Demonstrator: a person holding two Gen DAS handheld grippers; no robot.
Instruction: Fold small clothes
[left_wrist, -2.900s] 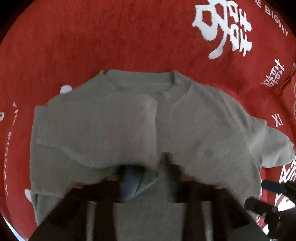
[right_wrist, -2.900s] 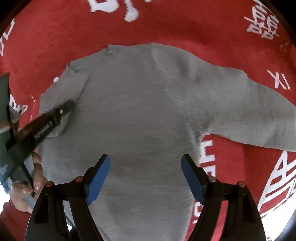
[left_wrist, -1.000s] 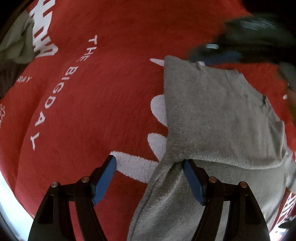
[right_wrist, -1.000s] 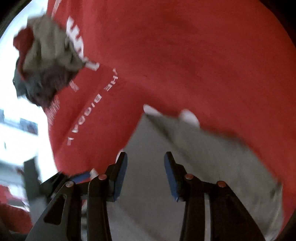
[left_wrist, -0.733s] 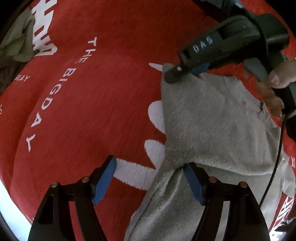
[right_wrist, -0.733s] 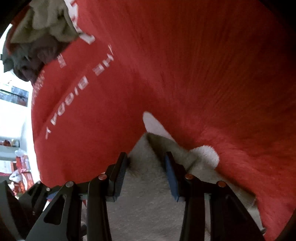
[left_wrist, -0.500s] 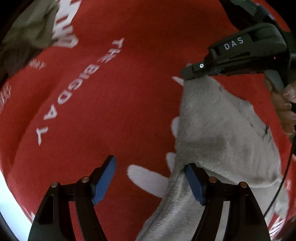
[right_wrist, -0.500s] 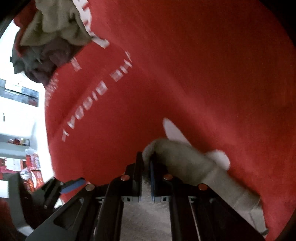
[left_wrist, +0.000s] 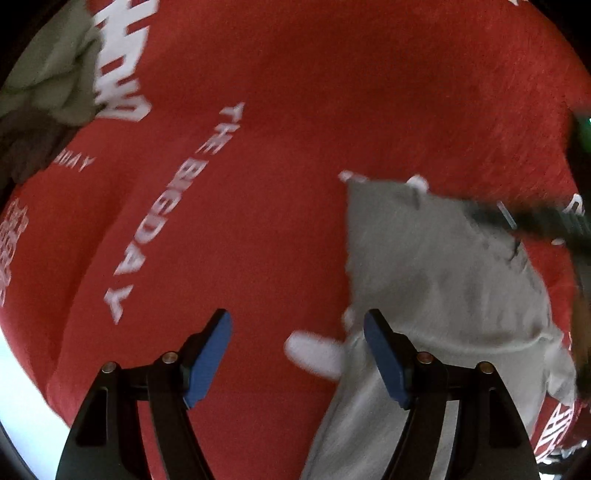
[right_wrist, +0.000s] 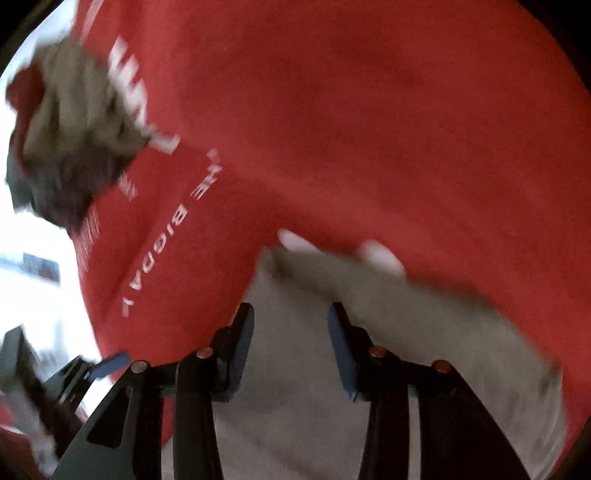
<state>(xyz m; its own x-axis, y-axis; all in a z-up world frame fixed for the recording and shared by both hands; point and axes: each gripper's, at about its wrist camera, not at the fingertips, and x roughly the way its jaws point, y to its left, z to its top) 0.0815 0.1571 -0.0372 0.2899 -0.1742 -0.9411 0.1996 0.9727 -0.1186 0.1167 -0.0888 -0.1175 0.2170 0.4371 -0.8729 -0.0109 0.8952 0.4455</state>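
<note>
Hovering over the folded garment, the right tongs (right_wrist: 291, 343) stand with their jaws parted and nothing between the blue pads; those jaws have just been opening, and the grey cloth lies loose below them. The grey sweater (right_wrist: 314, 387) sits directly under and ahead of these tongs, its folded edge running from just beyond the tips off to the right, its near corner just left of the tips.

The left tongs (left_wrist: 297, 354) are released too, jaws wide, empty. From them the grey sweater (left_wrist: 436, 288) lies to the right: its left edge runs past the right pad (left_wrist: 384, 362) and away ahead, so its long axis follows the line these tongs point along. The left pad hangs over bare red cloth (left_wrist: 295, 129), printed with white lettering (left_wrist: 177, 206).

By my reading the right tongs are nearer the far corner and the left ones nearer the long left edge, so the next fold likely turns on taking those two points and carrying them across the long axis. Blur in both views makes the exact fold lines uncertain.

Open room is generous ahead and to the left of both tongs. A heap of other clothes (right_wrist: 77, 144) sits well apart at the far left, near the red cloth's edge, where a bright area shows beyond. Part of a dark tool (left_wrist: 535, 221) crosses the sweater's far right corner.
</note>
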